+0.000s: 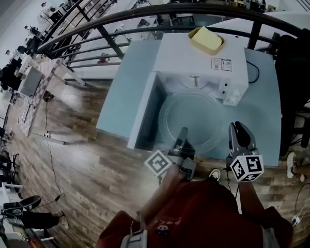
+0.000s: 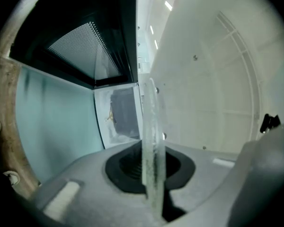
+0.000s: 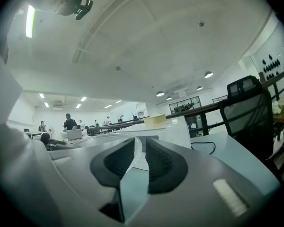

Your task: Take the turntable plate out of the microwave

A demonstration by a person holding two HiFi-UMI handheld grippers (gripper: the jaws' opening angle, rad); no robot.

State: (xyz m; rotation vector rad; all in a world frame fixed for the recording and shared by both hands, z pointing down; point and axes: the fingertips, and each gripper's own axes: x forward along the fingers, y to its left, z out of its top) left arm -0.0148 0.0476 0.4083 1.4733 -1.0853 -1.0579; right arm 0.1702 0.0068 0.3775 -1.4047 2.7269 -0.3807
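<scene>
Jaws of the left gripper point(image 2: 150, 167) clamp the glass plate point(image 1: 194, 119) by its near rim, seemingly just outside the microwave point(image 1: 186, 50). The right gripper point(image 3: 138, 161) is slightly open and empty. Held by one edge, the plate could pivot, slip and shatter.

A pale blue table point(image 1: 119, 97) bears the white microwave point(image 1: 196, 56) and what looks like a black cable point(image 1: 258, 72).

Yellow container point(image 1: 206, 39), black railing point(image 1: 160, 8), wooden floor point(image 1: 93, 174), black office chair point(image 3: 248, 112)

the turntable plate point(image 1: 194, 122) is clear glossy glass, the microwave point(image 1: 196, 61) smooth white, the floor point(image 1: 88, 169) grained wood.
</scene>
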